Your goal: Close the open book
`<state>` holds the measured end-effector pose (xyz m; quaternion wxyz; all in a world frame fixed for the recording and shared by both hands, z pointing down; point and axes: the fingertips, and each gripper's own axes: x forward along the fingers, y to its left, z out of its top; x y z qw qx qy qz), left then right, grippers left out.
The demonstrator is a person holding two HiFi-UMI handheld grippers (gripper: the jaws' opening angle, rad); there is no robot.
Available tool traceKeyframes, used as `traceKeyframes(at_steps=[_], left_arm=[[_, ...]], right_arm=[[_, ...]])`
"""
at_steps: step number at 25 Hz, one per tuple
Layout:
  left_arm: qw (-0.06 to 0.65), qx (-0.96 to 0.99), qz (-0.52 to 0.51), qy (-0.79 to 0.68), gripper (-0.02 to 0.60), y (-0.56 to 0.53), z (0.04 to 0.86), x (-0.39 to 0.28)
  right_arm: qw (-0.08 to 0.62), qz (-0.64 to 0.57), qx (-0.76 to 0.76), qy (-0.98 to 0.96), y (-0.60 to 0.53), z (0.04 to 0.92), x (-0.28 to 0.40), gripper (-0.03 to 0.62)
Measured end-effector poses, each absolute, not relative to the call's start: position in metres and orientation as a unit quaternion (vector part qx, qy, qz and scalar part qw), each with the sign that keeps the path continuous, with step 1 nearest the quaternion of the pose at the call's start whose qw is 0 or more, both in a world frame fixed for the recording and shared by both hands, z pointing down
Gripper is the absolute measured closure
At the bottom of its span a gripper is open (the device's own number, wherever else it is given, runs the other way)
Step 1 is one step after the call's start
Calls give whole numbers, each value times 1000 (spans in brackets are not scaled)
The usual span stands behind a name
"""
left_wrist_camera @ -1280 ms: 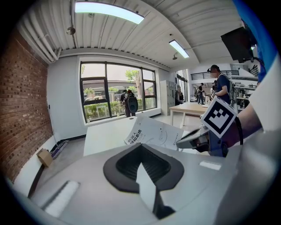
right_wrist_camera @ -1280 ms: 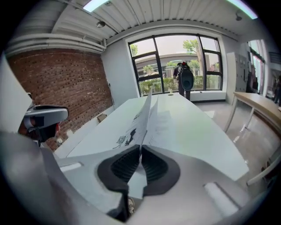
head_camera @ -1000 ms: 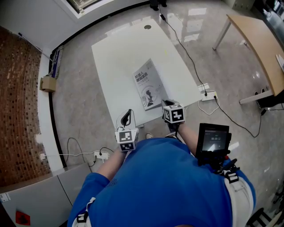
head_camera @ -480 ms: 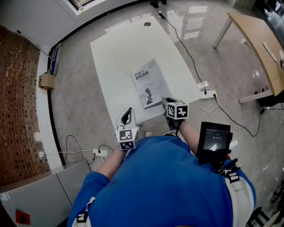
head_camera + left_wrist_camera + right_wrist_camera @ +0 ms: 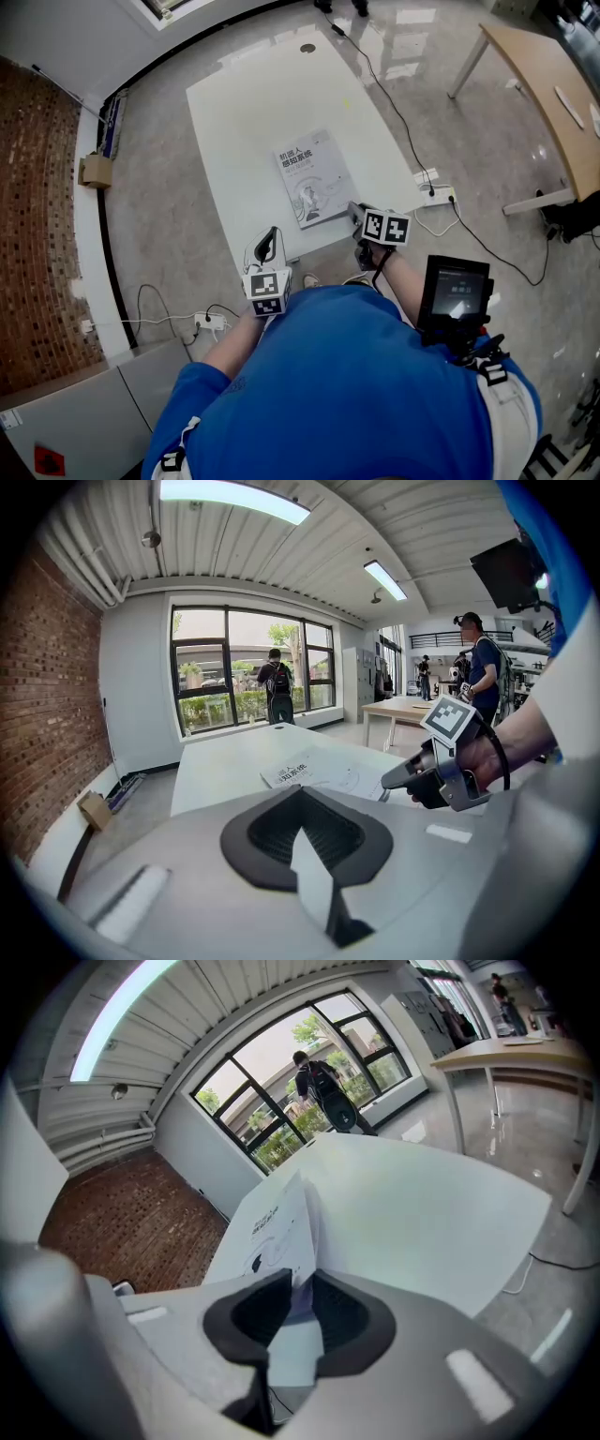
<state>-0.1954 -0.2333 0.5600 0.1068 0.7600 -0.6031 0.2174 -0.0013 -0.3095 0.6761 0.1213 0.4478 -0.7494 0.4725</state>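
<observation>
Closing step looking finished: white paperback book lying shut, cover up, on white rectangular table's near half. Right gripper at table's near edge, jaws just been opening, now spread loose around book's corner. Left gripper hanging off table's near edge, jaws pressed together, empty. Next move likely calling for right gripper backing clear without dragging cover.

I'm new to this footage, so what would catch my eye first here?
A closed book lies cover up on the near half of the long white table. The right tool is at the book's near corner, its jaws have just been opening with that corner between them; the left tool hangs shut by the table's near edge.
</observation>
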Motion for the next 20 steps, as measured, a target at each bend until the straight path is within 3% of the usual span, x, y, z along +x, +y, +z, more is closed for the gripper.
traceKeyframes(at_steps=[20], left_arm=[[110, 756, 220, -606, 577, -230, 554, -170]], right_arm=[[160, 468, 448, -745, -296, 682, 27, 533]])
